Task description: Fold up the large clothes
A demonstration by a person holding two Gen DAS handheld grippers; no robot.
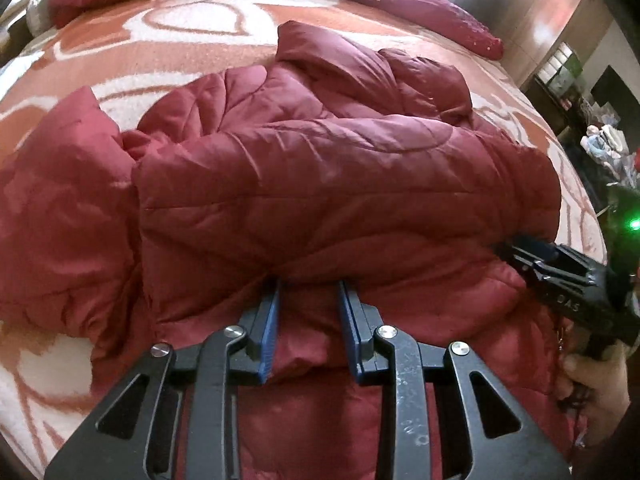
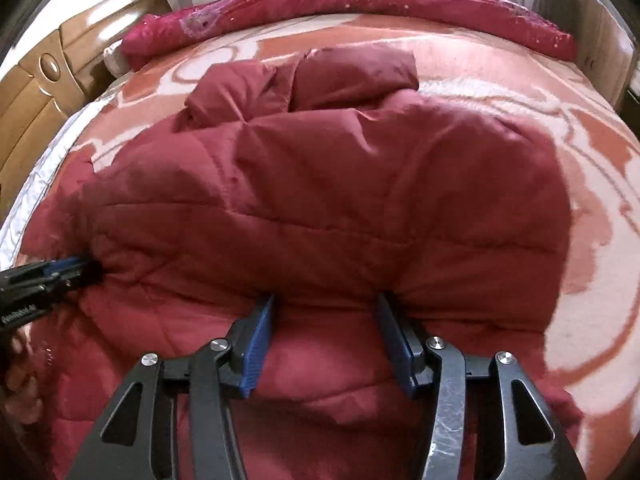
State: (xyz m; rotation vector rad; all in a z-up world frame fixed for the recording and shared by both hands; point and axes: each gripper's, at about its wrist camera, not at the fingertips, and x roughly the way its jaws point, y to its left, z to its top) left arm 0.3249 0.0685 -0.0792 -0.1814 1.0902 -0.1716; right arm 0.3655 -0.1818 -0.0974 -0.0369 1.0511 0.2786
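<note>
Your dark red quilted puffer jacket (image 1: 344,184) lies across the orange-and-white patterned blanket (image 1: 168,20) on the bed, its long axis running away from you toward the crimson bolster (image 2: 360,4) at the far edge. The near hem is doubled over, and that fold edge sits directly ahead of both tools. Your left gripper (image 1: 308,300) clamps a thick bunch of it; your right gripper (image 2: 324,320), set wider, pinches the same edge further right. Both point steeply down, side by side, so the fold should travel evenly forward.
</note>
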